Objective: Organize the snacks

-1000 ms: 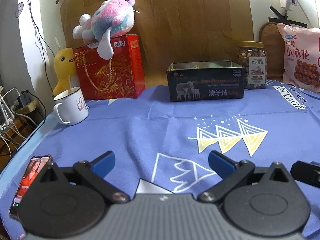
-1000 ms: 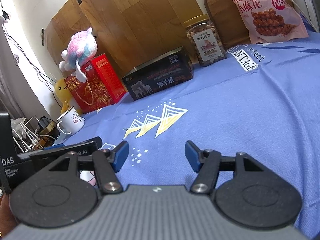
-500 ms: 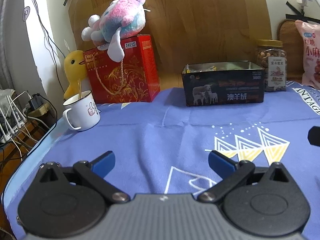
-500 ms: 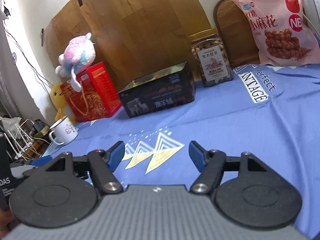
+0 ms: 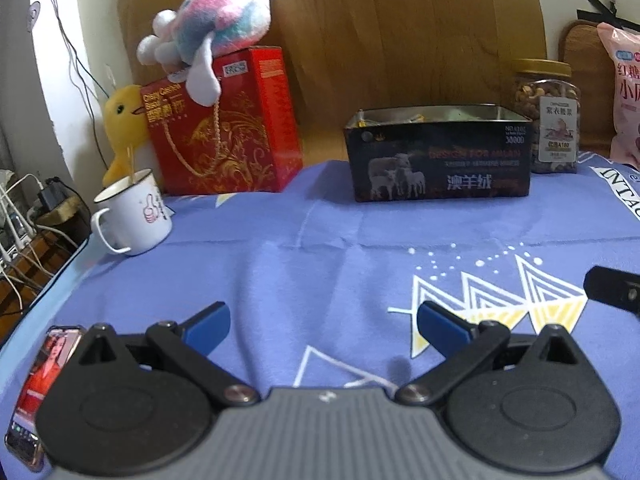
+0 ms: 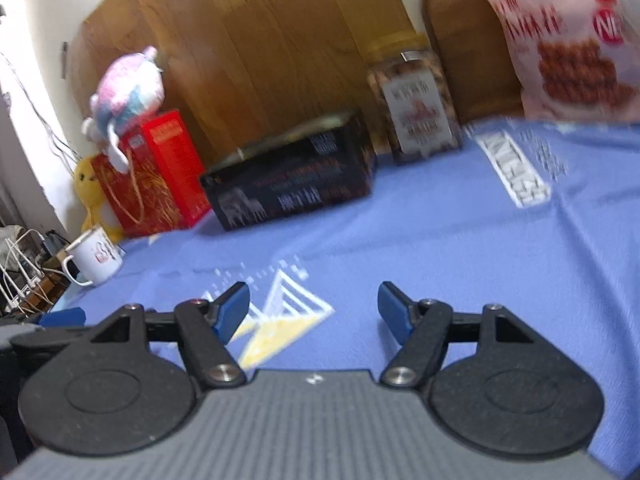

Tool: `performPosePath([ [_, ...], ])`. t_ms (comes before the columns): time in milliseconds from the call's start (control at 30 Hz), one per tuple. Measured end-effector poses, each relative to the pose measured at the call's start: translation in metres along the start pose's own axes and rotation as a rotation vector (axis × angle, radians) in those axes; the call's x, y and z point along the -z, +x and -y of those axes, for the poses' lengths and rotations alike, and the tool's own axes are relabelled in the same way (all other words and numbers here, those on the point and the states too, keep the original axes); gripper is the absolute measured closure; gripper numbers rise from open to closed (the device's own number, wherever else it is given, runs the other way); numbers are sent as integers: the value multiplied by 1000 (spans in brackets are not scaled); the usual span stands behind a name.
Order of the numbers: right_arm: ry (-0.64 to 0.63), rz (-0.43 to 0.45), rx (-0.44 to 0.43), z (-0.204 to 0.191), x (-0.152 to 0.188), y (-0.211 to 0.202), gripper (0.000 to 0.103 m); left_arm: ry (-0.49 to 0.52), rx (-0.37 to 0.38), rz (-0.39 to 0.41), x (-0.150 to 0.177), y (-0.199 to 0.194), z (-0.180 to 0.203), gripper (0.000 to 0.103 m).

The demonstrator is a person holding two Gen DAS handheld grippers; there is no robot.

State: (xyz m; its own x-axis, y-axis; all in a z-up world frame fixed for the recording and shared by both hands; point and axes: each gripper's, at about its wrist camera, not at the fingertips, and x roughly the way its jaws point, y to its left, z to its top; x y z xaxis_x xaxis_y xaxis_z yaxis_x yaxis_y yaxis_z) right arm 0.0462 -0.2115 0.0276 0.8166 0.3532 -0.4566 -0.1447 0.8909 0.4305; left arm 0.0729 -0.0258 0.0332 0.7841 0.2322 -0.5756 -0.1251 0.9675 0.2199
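Observation:
A black open-topped tin [image 5: 440,156] [image 6: 292,184] with sheep printed on it stands at the back of the blue cloth. To its right are a gold-lidded jar of nuts [image 5: 554,120] [image 6: 416,108] and a pink bag of twisted snacks [image 5: 626,92] [image 6: 568,40]. A red snack box [image 5: 224,128] [image 6: 156,176] stands at the back left. My left gripper [image 5: 322,326] hangs open over the cloth, nothing between its fingers. My right gripper [image 6: 314,308] is open and empty too, well short of the tin. Its tip [image 5: 612,288] shows at the left wrist view's right edge.
A pink plush toy [image 5: 216,36] lies on the red box, a yellow duck [image 5: 120,128] beside it. A white mug [image 5: 134,212] [image 6: 94,256] stands near the cloth's left edge. A phone [image 5: 40,388] lies at the front left. Cables hang off the table's left side.
Both grippers have moved forward toward the back row, so the tin, jar and bag look larger. The right gripper's jaws have widened a little.

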Motion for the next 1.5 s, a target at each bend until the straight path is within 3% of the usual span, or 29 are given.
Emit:
performPosePath([
  [267,77,17,-43,11,-2,-5,26,-26,15,-38,-2,7,0,0],
  [633,57,22,-48,8,-1,-5,26,-20,35,-42,0,3,1,0],
  [933,60,23,-49,9,-1,-6,26,-3,4,-2,-2,-2,2,0],
  [1500,62,23,-49,9,-1,-6,25,-29,30,-45,-3,2,-3,0],
])
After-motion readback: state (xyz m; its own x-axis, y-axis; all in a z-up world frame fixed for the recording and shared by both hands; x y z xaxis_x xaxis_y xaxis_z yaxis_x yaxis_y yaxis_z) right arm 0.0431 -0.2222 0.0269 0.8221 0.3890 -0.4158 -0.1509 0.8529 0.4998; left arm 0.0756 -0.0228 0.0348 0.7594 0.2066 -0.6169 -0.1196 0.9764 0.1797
